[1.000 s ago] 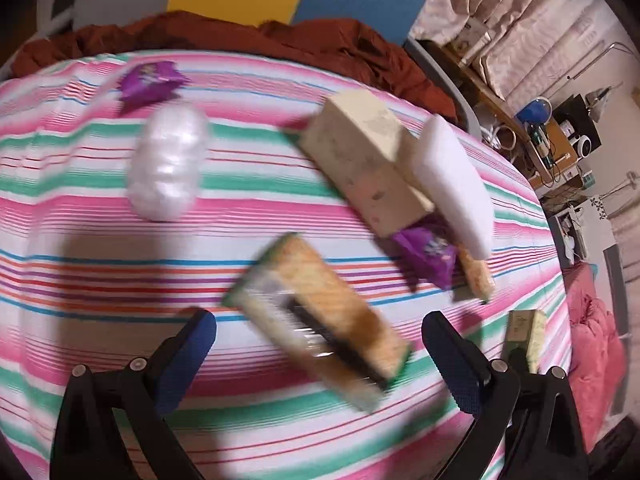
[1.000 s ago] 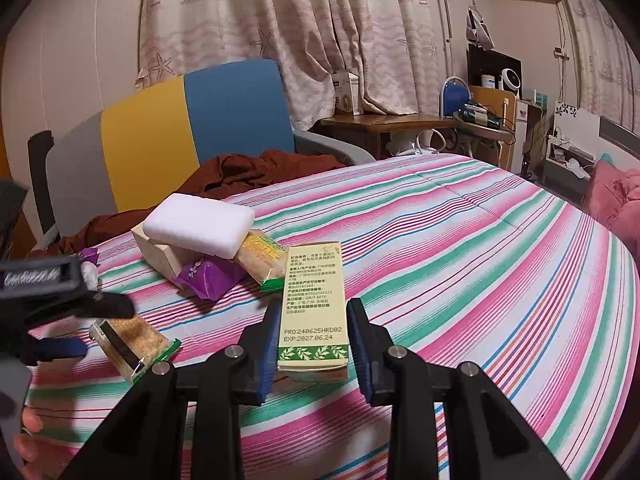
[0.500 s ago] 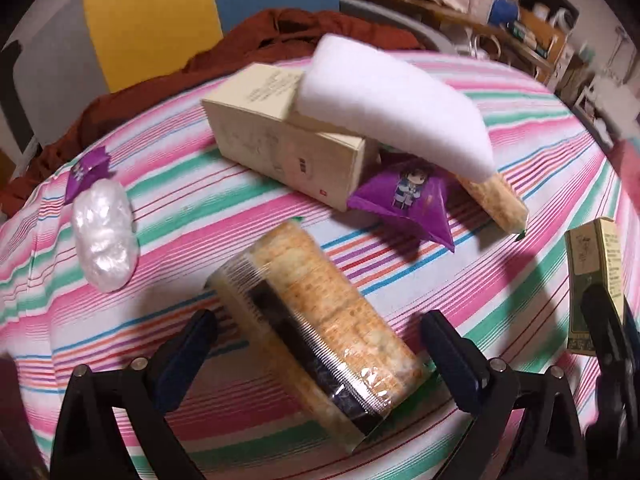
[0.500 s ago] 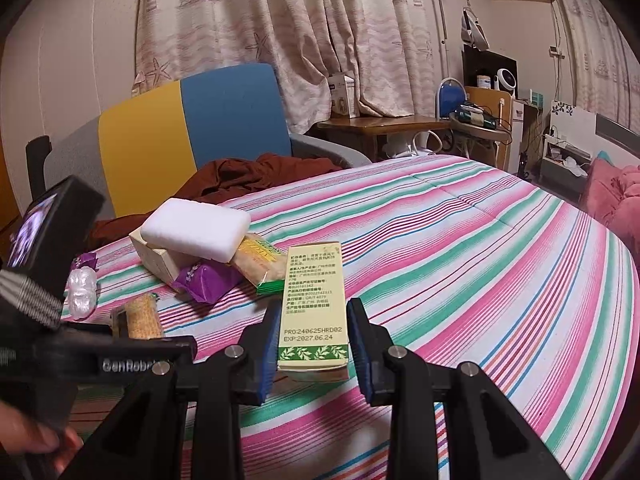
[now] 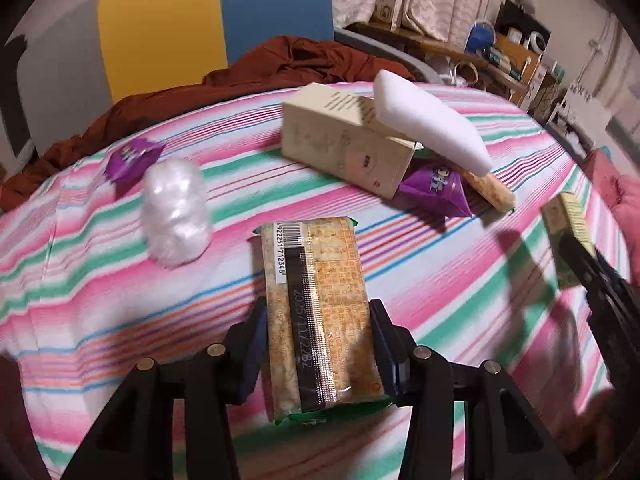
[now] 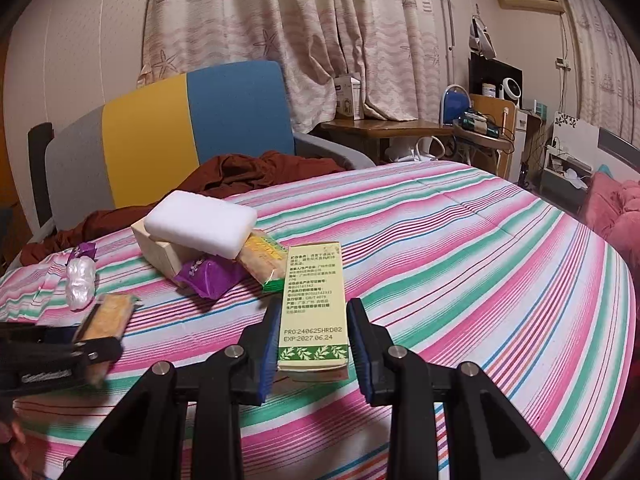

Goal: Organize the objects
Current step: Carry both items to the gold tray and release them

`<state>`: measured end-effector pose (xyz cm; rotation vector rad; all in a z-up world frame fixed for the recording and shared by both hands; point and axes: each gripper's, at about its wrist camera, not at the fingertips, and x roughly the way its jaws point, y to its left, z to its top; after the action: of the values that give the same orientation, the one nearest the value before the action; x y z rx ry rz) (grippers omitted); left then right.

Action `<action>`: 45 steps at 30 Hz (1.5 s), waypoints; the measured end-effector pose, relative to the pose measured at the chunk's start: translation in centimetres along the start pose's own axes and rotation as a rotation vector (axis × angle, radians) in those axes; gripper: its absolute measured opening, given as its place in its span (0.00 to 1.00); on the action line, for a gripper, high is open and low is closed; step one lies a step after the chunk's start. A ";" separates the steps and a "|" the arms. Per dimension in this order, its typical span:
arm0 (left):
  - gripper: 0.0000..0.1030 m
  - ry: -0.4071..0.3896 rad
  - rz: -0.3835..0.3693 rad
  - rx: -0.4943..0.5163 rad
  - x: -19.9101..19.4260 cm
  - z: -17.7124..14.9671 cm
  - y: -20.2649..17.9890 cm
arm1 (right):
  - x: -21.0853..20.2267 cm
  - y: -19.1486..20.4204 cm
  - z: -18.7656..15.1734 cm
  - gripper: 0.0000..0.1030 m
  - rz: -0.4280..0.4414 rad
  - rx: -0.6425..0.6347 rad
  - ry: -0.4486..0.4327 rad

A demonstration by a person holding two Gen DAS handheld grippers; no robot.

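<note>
The cracker pack (image 5: 318, 312) is sitting clamped between the left tool's (image 5: 318, 354) pads, low over the striped table (image 5: 100, 312). The green box (image 6: 314, 308) is sitting gripped in the right tool (image 6: 313, 344), near the pile of cream box (image 5: 344, 144), sponge (image 5: 430, 120) and purple packet (image 5: 436, 192). Gathering seems underway; next, both items probably need carrying to that pile and setting down without toppling the sponge.

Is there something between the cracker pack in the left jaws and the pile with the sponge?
Nothing visible blocks it. Only bare striped cloth lies between the cracker pack and the pile under the sponge. The plastic wad sits off to the left.
</note>
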<state>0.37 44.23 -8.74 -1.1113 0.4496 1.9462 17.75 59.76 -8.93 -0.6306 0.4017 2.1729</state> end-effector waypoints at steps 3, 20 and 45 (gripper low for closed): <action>0.47 -0.014 -0.033 -0.064 -1.1 -1.4 2.0 | 0.2 0.2 0.0 0.31 -0.004 -0.006 0.011; 0.47 -0.205 -0.094 -0.220 -11.6 -7.9 8.2 | -0.2 3.1 -0.3 0.31 0.004 -0.153 0.004; 0.47 -0.135 0.080 -0.659 -14.5 -15.0 28.6 | -1.9 4.8 -0.6 0.31 0.056 -0.238 0.010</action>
<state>-10.63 10.64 -7.43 -1.3569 -0.2525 2.2948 15.15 55.35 -8.01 -0.7684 0.1674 2.2917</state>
